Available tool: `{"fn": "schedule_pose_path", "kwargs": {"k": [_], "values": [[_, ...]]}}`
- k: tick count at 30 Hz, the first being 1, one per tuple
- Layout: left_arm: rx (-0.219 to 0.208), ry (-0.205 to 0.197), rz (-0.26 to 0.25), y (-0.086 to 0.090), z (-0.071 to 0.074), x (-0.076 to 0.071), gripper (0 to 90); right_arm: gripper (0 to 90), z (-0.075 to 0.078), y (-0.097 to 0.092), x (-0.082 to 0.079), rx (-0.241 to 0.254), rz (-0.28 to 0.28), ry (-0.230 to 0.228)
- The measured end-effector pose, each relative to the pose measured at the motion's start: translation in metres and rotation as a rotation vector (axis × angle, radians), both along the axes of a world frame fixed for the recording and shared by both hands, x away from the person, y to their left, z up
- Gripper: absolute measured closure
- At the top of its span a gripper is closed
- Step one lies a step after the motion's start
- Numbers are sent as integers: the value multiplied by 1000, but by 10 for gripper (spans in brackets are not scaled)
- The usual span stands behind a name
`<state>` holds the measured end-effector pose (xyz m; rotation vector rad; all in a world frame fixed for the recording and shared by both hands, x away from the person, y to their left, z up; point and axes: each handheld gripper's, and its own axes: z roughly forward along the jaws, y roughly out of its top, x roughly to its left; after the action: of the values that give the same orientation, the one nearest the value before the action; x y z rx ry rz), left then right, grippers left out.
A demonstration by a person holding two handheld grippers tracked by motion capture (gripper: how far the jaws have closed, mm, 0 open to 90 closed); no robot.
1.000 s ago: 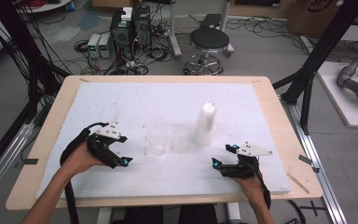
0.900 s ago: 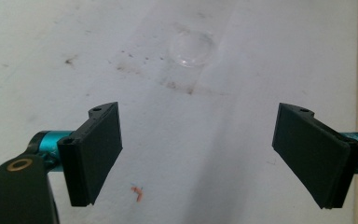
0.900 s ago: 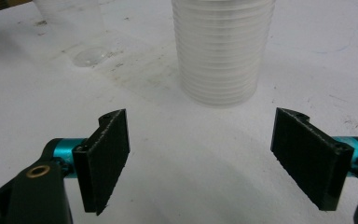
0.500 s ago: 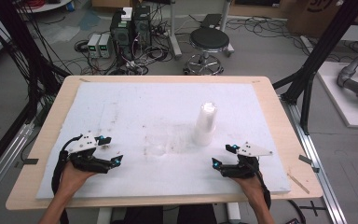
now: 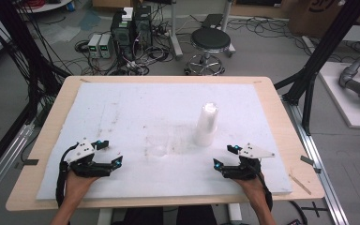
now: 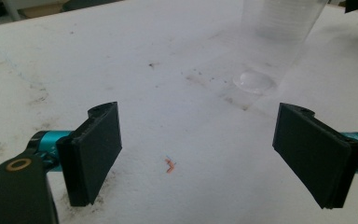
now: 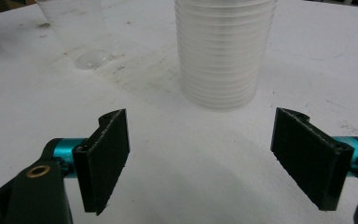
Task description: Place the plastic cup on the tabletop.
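Observation:
A stack of clear plastic cups (image 5: pixel 206 124) stands upside down on the white board, right of centre. A single clear cup (image 5: pixel 159 143) stands to its left. My left gripper (image 5: pixel 111 152) rests low at the board's near left, its jaws open and nothing between them. In the left gripper view the open gripper (image 6: pixel 200 154) faces the single cup (image 6: pixel 270 37), which is some way off. My right gripper (image 5: pixel 225 156) sits open at the near right. In the right gripper view the gripper (image 7: pixel 205 158) points at the stack (image 7: pixel 221 51), with the single cup (image 7: pixel 77 28) at the upper left.
The white foam board (image 5: pixel 122 108) covers most of the wooden table (image 5: pixel 281 126) and is scuffed with dirt marks. A small orange scrap (image 6: pixel 169 165) lies on the board between the left jaws. A stool (image 5: pixel 210 42) and electronics boxes (image 5: pixel 131 26) stand on the floor beyond the far edge.
My left hand has moved toward the table's near left corner and sunk closer to the board. The right hand and both cups have stayed put.

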<state>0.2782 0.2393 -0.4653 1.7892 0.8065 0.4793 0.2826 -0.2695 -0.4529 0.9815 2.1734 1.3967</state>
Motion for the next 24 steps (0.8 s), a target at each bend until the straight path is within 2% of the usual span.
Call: {"fn": "schedule_pose_path", "kwargs": {"k": [2, 14, 24], "values": [[-3, -2, 5, 0, 0, 0, 154, 191, 0, -1, 0, -2, 3, -16], [-18, -8, 7, 1, -1, -1, 155, 191, 0, -2, -2, 14, -9, -16], [-6, -14, 3, 0, -1, -2, 155, 191, 0, -4, -3, 35, -16, -20]]}}
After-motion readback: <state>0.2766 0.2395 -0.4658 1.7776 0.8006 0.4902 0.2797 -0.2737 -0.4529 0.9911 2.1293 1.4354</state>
